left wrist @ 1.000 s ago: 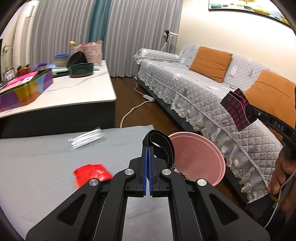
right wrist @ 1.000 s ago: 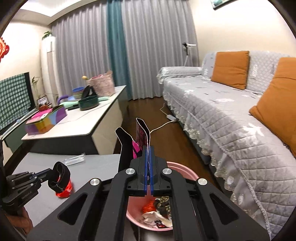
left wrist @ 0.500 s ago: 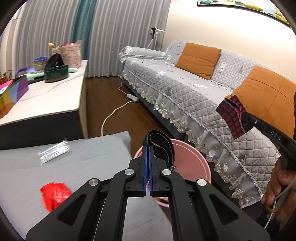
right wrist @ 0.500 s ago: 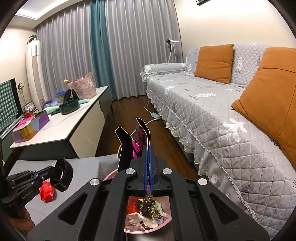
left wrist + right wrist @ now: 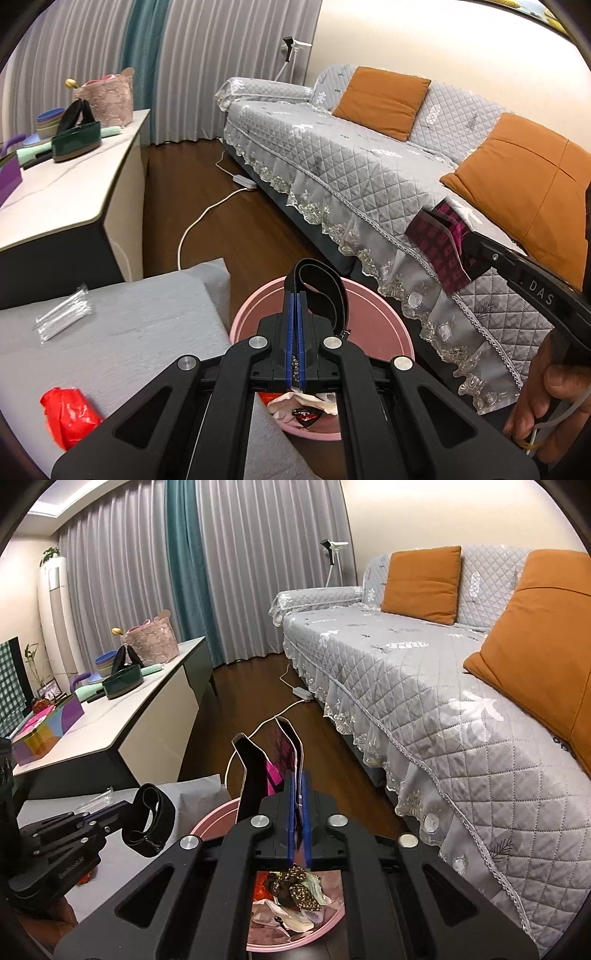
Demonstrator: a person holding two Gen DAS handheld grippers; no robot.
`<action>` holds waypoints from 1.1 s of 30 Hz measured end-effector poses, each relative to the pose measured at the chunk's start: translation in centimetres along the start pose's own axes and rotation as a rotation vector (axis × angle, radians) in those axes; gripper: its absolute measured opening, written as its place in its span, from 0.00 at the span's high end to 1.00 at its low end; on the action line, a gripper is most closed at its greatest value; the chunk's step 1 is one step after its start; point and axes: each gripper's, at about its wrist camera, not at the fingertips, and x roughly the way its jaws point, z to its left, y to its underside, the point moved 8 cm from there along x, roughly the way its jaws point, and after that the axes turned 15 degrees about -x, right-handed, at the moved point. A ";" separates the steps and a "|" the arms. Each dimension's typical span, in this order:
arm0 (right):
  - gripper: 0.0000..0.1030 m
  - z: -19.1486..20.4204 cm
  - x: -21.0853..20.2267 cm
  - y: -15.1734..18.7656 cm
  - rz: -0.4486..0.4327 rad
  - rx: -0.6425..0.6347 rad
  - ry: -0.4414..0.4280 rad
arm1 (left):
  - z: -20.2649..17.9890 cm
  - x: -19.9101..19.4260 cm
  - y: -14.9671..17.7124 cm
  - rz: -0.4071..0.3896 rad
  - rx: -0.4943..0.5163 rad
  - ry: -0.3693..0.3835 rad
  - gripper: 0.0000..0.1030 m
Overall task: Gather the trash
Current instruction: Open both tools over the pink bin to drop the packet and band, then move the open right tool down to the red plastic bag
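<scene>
Closest to the left wrist camera, the left gripper (image 5: 295,295) is pressed closed on one black strap loop (image 5: 325,284), which sticks up above one pink bin (image 5: 391,325). That bin sits on the floor between the near grey bench (image 5: 140,332) and the sofa (image 5: 369,173), and it already carries a heap of crumpled wrappers (image 5: 303,402). From the right wrist view, the right gripper (image 5: 299,775) is likewise clamped tight, holding one dark, magenta-patterned folded packet (image 5: 284,753) that stands upright over the same bin (image 5: 210,819); the left gripper (image 5: 125,808) with its strap (image 5: 151,823) shows just to the side, over the bench edge.

On the grey bench two pieces of trash lie well apart: one red crumpled wrapper (image 5: 70,413) near the camera and one clear plastic sleeve (image 5: 62,314) farther back.

Beyond, a second bench (image 5: 74,184) with a white top carries one dark green bowl (image 5: 75,142), a stack of coloured bowls (image 5: 50,122) and one pink lace basket (image 5: 107,99); the right view also shows one multicoloured box (image 5: 48,731) on it. A white cable (image 5: 207,218) runs across the wooden floor to a power strip (image 5: 243,181). Two orange cushions (image 5: 380,99) rest on the quilted sofa, and grey curtains with one teal panel (image 5: 144,55) close the far wall.
</scene>
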 end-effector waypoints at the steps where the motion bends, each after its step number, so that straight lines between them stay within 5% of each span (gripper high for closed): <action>1: 0.91 -0.1 0.2 0.1 0.006 0.002 0.002 | 0.0 0.2 -0.1 0.005 0.002 -0.006 0.96; 3: 0.60 -0.3 0.6 0.2 0.020 0.007 0.012 | 0.2 0.6 0.1 0.024 0.003 -0.019 0.91; 5: 0.46 -0.7 0.6 0.4 0.021 0.020 0.039 | 0.7 0.5 0.1 0.020 -0.004 -0.038 0.86; 18: 0.40 2.5 -1.8 -1.6 -0.094 -0.007 -0.003 | 5.6 -5.9 0.0 -0.049 -0.037 -0.123 0.86; 33: 0.14 14.5 -4.7 -1.8 -0.147 -0.185 -0.146 | 13.4 -15.4 -1.0 -0.162 -0.101 -0.213 0.86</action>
